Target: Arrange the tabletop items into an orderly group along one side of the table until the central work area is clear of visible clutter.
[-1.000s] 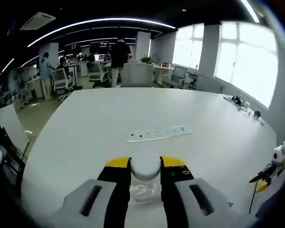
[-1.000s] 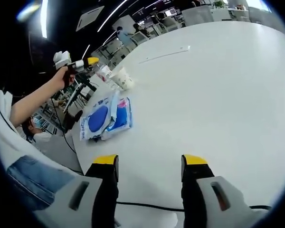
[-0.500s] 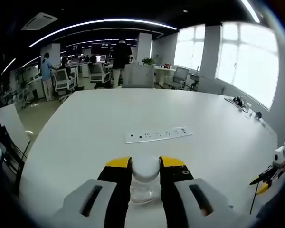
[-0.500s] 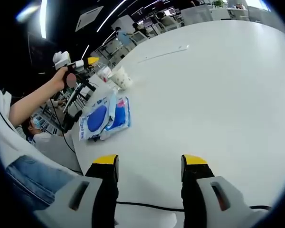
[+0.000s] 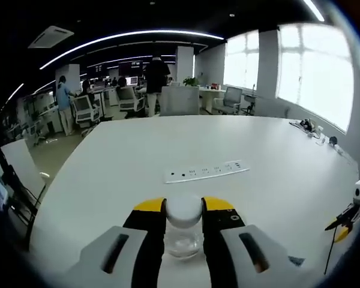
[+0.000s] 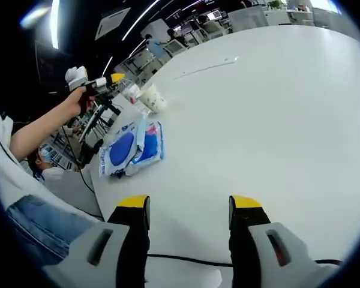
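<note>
The left gripper view sits low over the desk (image 5: 126, 162), facing along it toward a power strip (image 5: 207, 171) and the office beyond. The right gripper view looks across the same desk (image 6: 276, 120) from the side, taking in the left tongs (image 6: 111, 79).

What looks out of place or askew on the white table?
The blue packet lies crumpled and skewed near the table edge, and a white cup beside it lies tipped over. The power strip sits alone mid-table.
</note>
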Available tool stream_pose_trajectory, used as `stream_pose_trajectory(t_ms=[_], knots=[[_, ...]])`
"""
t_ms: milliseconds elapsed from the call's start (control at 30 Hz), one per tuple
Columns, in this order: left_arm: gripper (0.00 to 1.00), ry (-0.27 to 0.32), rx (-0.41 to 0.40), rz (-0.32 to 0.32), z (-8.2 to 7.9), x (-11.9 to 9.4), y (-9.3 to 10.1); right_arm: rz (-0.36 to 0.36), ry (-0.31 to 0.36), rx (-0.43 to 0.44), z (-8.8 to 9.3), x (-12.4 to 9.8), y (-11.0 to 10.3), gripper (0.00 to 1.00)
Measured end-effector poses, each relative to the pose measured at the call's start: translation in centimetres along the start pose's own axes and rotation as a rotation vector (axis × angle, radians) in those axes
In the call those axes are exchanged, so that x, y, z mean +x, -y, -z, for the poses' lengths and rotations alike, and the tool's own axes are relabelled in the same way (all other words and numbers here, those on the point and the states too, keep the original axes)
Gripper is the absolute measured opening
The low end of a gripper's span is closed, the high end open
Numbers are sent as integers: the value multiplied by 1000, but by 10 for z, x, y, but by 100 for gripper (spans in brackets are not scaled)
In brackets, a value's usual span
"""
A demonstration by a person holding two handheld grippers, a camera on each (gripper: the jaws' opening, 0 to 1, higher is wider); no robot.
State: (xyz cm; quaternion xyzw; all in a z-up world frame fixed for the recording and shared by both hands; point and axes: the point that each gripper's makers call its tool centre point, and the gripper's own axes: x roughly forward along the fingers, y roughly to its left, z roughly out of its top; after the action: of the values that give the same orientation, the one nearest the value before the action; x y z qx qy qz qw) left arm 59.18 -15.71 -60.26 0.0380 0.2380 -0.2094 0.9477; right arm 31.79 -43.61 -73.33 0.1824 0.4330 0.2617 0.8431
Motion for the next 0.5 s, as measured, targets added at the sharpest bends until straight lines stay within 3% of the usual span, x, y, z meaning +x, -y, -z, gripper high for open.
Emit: stream_pose_trajectory(t_ms=[133,267,367,500], knots=[[22,-1,7,-3,0,1,-1,2,3,4,0,-1,1,52],[24,-13,-43,-6,2,-2,-2,-1,7,2,-2,-1,0,52],[33,23,-11,-6,-4,-5,-2,-3,11,-3,-3,-1,-2,52],[48,59,-28,2,-13,-12,-1,-7,12,-10,-3,0,-5,52]])
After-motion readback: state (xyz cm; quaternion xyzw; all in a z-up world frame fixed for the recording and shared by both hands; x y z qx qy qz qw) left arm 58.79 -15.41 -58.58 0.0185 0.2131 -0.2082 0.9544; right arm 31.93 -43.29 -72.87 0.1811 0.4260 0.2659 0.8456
